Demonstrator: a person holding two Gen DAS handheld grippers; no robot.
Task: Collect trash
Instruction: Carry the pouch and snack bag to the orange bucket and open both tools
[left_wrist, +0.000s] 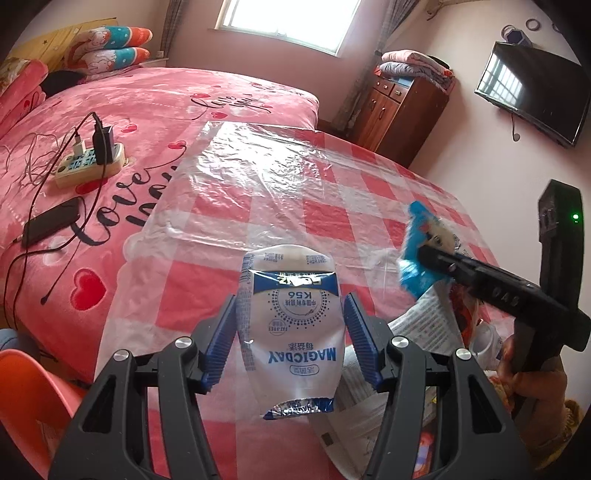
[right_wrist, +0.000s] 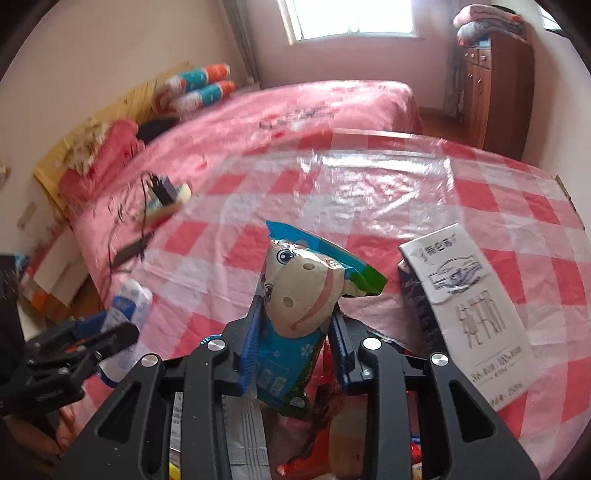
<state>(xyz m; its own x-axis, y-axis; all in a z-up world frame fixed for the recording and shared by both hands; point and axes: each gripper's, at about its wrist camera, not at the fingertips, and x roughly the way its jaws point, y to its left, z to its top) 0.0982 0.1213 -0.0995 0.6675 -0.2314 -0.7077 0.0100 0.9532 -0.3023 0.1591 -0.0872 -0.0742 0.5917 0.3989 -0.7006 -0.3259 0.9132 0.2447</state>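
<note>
While the left claw (left_wrist: 291, 332) grips a white-and-blue plastic milk pouch (left_wrist: 291, 325) between its blue pads, the right claw (right_wrist: 295, 332) clamps a blue cartoon-cow snack wrapper (right_wrist: 295, 295); a flattened white milk carton (right_wrist: 469, 306) lies right of it on the table (right_wrist: 369, 184).

A: Left gripper (left_wrist: 290, 334) raised over the surface, blue-padded jaws pressed flat against both sides of a white pouch (left_wrist: 291, 332), upright between them.

B: Right gripper (right_wrist: 295, 332) level alongside, jaws clamped on a blue snack packet (right_wrist: 295, 306). Bare fingers (left_wrist: 532, 376) wrapped round its black handle, seen from the left wrist.
</note>
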